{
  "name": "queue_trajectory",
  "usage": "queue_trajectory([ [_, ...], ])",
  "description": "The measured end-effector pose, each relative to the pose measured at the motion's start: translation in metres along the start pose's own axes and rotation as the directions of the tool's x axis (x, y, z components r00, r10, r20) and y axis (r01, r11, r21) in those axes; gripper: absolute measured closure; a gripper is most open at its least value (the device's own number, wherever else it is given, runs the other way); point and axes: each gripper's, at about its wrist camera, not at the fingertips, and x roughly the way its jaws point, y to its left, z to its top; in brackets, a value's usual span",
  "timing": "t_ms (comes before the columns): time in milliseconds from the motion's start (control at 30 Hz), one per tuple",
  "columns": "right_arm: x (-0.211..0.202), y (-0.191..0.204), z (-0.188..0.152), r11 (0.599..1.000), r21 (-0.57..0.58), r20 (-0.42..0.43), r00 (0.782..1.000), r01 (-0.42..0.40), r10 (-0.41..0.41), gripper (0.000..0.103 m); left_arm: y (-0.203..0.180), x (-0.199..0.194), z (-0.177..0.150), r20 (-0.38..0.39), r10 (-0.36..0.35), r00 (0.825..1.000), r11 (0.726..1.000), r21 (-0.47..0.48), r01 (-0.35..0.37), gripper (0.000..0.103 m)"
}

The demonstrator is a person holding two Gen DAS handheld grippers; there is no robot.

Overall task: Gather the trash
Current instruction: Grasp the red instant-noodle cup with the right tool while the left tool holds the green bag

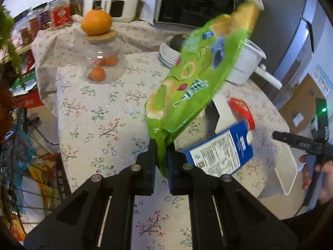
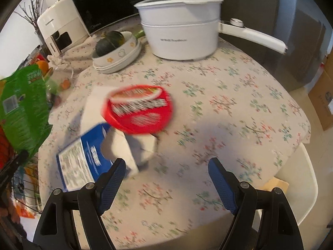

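Observation:
My left gripper [image 1: 162, 145] is shut on the lower end of a green snack bag [image 1: 195, 73], which hangs lifted above the flowered tablecloth [image 1: 100, 108]. The same green snack bag [image 2: 22, 108] shows at the left edge of the right wrist view. A blue and white carton [image 1: 220, 152] lies flat on the cloth with a red round lid [image 1: 241, 110] just beyond it. In the right wrist view the blue and white carton [image 2: 89, 158] sits just past the left finger, and the red round lid [image 2: 139, 109] rests on it. My right gripper [image 2: 166, 166] stands open above the cloth, holding nothing.
A white pot with a long handle [image 2: 181, 31], stacked bowls holding a dark squash [image 2: 116, 52], a glass jar [image 1: 104, 58] topped by an orange, a white appliance [image 1: 112, 2] and a microwave [image 1: 195, 2] crowd the far side. A wire basket of wrappers [image 1: 22, 156] stands left of the table. A white chair [image 2: 299, 187] is at right.

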Motion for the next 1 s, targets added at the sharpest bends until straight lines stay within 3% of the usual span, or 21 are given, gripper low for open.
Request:
queue_trajectory([
  [300,0.04,0.038,0.017,0.992,-0.098,0.016,0.997,0.081,-0.079,0.02,0.007,-0.011,-0.002,0.022,0.003,1.0,1.0,-0.03,-0.002,0.093],
  [500,0.065,0.041,0.02,0.984,-0.115,-0.009,0.99,0.136,-0.138,0.022,0.003,-0.007,-0.004,0.007,-0.006,1.0,1.0,-0.026,0.006,0.093],
  [633,0.078,0.042,0.022,0.972,-0.146,-0.003,0.983,0.183,-0.185,0.03,-0.001,-0.004,-0.003,0.0,-0.01,1.0,1.0,-0.02,0.01,0.093],
  [800,0.092,0.042,0.019,0.961,-0.197,-0.018,0.979,0.194,-0.201,0.05,-0.009,-0.001,-0.004,-0.002,-0.013,1.0,1.0,-0.01,0.013,0.093],
  [833,0.092,0.043,0.018,0.959,-0.202,-0.012,0.979,0.198,-0.204,0.05,-0.009,-0.001,-0.004,-0.002,-0.013,1.0,1.0,-0.009,0.013,0.093],
  [1000,0.079,0.044,0.021,0.929,-0.259,0.071,0.965,0.263,-0.254,0.074,-0.012,0.0,-0.005,-0.007,-0.016,1.0,1.0,-0.005,0.016,0.093],
])
